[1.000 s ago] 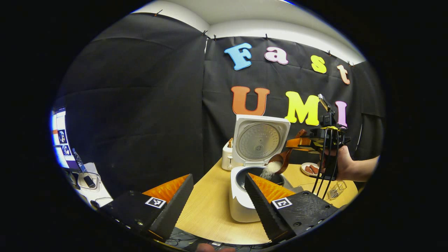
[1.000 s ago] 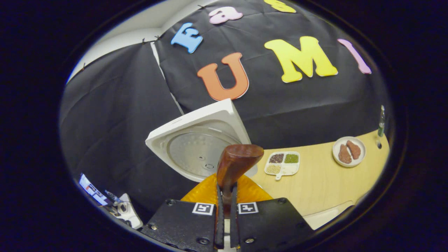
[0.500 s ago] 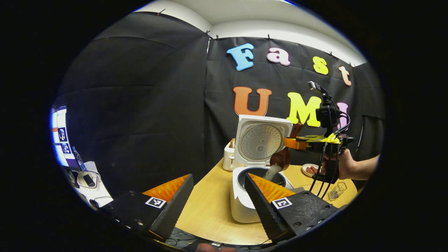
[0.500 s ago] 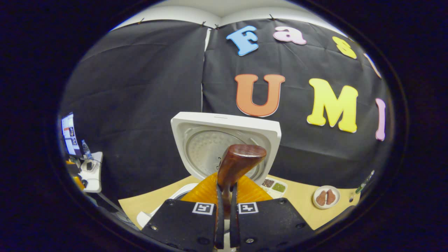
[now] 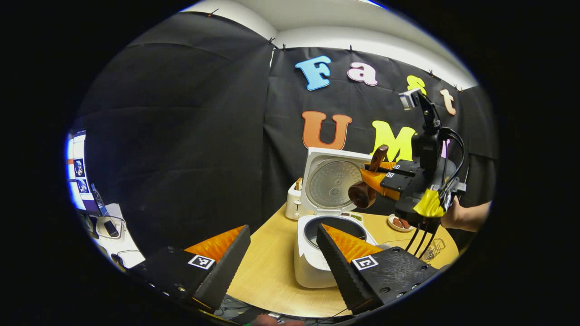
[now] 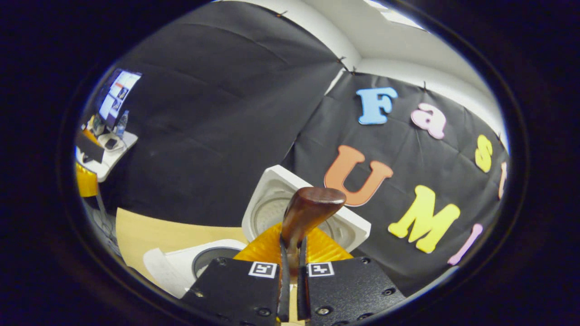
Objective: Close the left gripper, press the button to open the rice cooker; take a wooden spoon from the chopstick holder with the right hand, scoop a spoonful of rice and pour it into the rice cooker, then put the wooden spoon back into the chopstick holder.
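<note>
Left gripper view: right claw (image 5: 383,174) clamping the dark brown wooden spoon (image 5: 362,194) has lifted off the white rice cooker (image 5: 312,265) — pouring finished. Left claw (image 5: 283,262) gapes empty; holder return remains.

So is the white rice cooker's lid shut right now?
No, the white rice cooker has its lid standing upright, leaving the dark inner pot open.

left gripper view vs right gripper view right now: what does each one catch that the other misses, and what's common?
Left gripper view alone: the toaster behind the cooker, the plate of food, a wire rack, the hand holding the right gripper, and the left gripper's parted fingers.

Right gripper view alone: a close look at the right gripper clamped on the spoon handle.

Both: the open rice cooker with raised lid, the wooden spoon, the table, the monitor desk.
</note>
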`<state>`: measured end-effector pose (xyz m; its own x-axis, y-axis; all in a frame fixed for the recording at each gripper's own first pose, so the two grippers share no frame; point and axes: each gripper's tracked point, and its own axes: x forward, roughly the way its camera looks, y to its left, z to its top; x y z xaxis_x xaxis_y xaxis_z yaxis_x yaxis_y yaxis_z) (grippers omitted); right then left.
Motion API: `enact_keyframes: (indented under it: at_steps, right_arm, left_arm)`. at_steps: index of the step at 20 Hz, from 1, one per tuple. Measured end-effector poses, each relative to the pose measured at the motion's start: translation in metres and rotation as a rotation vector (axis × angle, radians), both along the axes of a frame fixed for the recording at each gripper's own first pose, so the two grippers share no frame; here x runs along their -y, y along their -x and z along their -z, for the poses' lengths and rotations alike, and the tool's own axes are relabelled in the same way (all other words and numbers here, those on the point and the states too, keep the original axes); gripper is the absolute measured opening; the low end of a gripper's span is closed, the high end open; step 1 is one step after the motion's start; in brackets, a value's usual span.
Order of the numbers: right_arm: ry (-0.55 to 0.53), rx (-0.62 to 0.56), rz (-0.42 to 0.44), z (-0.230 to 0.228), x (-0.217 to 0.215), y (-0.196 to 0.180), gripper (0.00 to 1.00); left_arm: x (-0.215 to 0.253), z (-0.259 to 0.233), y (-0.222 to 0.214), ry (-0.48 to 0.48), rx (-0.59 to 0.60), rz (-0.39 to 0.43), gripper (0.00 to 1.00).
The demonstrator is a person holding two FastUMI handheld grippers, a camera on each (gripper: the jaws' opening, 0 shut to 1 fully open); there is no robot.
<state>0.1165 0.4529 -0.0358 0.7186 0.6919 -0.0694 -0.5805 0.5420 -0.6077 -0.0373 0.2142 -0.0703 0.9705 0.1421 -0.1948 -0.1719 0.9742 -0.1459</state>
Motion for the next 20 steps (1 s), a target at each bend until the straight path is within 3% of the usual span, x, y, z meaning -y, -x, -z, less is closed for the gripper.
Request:
enact_keyframes:
  at_steps: [3,8,11,14,17,20]
  right_arm:
    - [0.0,0.007,-0.03,-0.001,-0.003,0.014,0.12]
    - [-0.064,-0.045,-0.006,-0.012,0.006,0.008,0.12]
    - [-0.178,-0.168,0.037,-0.02,0.022,-0.003,0.12]
    - [-0.335,-0.366,0.101,-0.023,0.047,-0.02,0.12]
    - [-0.512,-0.545,0.158,-0.031,0.095,-0.022,0.11]
    - [-0.608,-0.612,0.22,-0.041,0.15,-0.023,0.12]
  left_arm:
    - [0.002,-0.004,-0.005,-0.004,0.002,-0.001,0.95]
    - [0.007,-0.007,0.001,-0.011,0.009,0.008,0.94]
    - [0.018,-0.013,-0.003,0.0,0.025,0.037,0.95]
    - [0.033,-0.022,-0.014,-0.002,0.046,0.073,0.94]
    - [0.05,-0.031,-0.025,0.01,0.074,0.108,0.94]
    - [0.07,-0.04,-0.034,-0.004,0.108,0.162,0.95]
